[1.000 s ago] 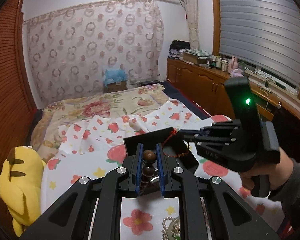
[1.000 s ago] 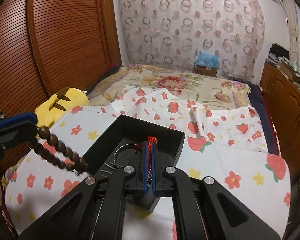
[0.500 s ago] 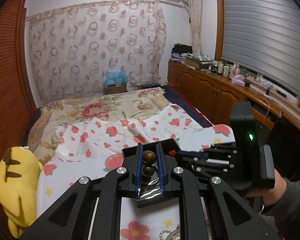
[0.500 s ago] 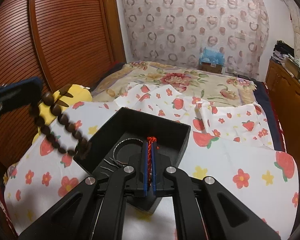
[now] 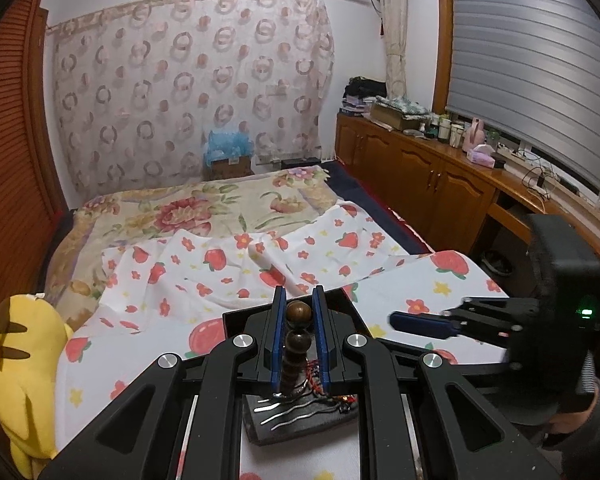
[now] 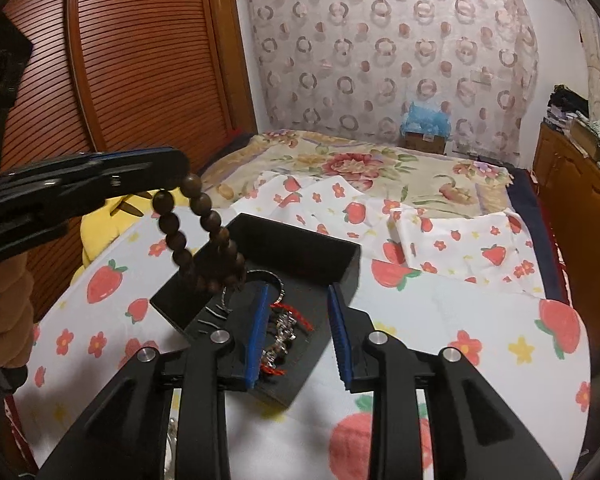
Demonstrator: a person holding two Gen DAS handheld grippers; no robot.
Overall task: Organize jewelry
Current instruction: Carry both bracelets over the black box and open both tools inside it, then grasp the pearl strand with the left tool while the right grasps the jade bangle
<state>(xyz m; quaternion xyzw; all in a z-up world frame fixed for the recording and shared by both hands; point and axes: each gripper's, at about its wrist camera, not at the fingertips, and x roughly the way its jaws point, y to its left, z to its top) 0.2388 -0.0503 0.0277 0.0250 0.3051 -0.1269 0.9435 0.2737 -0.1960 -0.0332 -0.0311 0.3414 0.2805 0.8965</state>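
The left gripper [image 5: 296, 334] pinches the bead bracelet [image 6: 204, 236], its loop hanging straight down over the black tray [image 6: 300, 246] on the bed. The right gripper [image 6: 298, 332] hovers above the tray, jaws spread and empty

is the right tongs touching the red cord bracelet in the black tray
Apart. The right wrist view shows the right tongs open, with the red cord bracelet lying in the black tray between the blue pads, gaps on both sides.

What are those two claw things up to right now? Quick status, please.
Left gripper jaws shut on brown bead bracelet, dangling over black tray. Right gripper jaws open above red cord bracelet lying in tray. Nothing in the way.
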